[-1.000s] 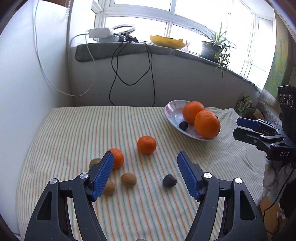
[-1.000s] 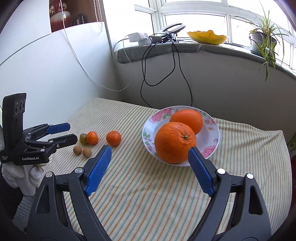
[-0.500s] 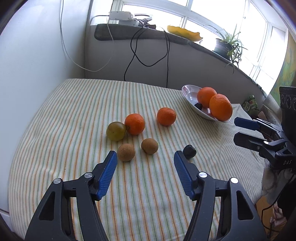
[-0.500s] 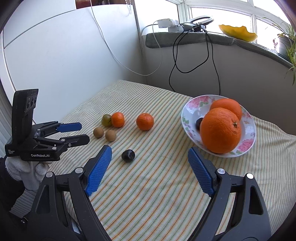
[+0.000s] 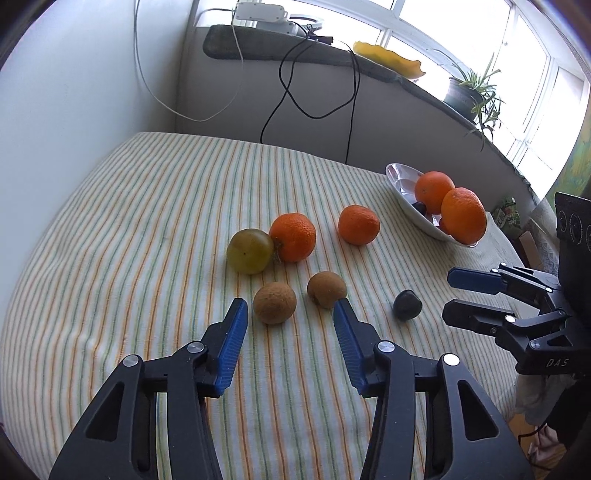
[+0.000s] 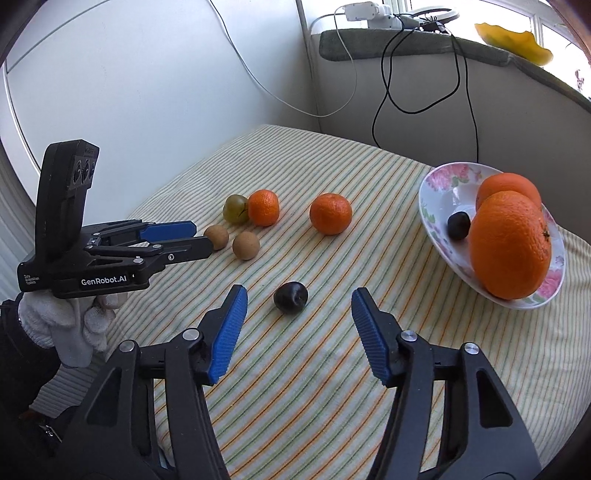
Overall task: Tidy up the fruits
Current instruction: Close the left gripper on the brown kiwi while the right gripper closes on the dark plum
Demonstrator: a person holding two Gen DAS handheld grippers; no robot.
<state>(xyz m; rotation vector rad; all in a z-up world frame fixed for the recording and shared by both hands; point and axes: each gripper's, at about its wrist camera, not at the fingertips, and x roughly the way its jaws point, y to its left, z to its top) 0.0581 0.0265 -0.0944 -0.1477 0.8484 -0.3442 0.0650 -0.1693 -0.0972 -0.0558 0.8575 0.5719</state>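
Plum point(image 6: 290, 297) lies between my right gripper point(image 6: 295, 295) fingers, untouched; left gripper point(image 5: 290, 308) wide open beside kiwi point(image 5: 274, 302)

Black cable point(image 5: 284, 92) hangs below the potted plant point(image 5: 469, 92).

place: we read this as a home, a sunlit window corner | landmark: padded windowsill point(image 5: 295, 51) | on it: potted plant point(image 5: 469, 96), yellow dish point(image 5: 388, 57), white power strip point(image 5: 260, 11) | below it: worktop under striped cloth point(image 5: 147, 206), floral plate point(image 6: 443, 184) of fruit
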